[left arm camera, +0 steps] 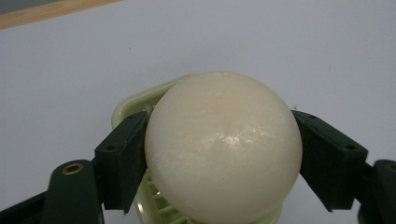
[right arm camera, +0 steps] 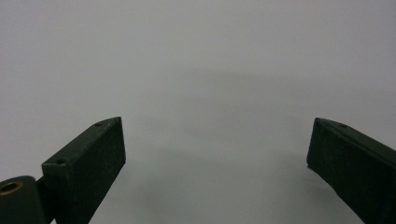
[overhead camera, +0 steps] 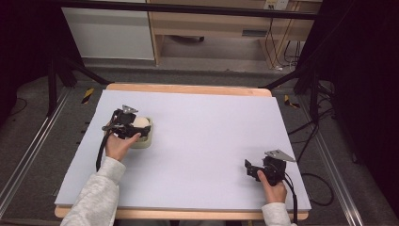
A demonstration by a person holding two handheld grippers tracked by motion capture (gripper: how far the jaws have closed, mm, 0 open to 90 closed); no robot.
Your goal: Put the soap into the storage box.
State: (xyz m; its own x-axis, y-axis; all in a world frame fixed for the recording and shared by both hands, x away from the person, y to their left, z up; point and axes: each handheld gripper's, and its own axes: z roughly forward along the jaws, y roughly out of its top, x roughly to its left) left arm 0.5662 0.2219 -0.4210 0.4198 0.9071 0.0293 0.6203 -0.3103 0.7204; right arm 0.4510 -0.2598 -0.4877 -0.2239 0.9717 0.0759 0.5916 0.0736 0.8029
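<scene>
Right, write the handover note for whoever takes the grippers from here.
Left gripper: fingers pressed on both sides of the cream ball, which sits at or just above the pale green slotted dish, left-centre of the table.
Right gripper: open, holding nothing, low over the bare table near the right front corner.
Done: ball gripped.
Left: whether it is going in or coming out cannot be told; finish that move, probably with the left gripper alone.

Pale table with wooden edge; grey floor, wooden shelf, black curtains, loose cables.
</scene>
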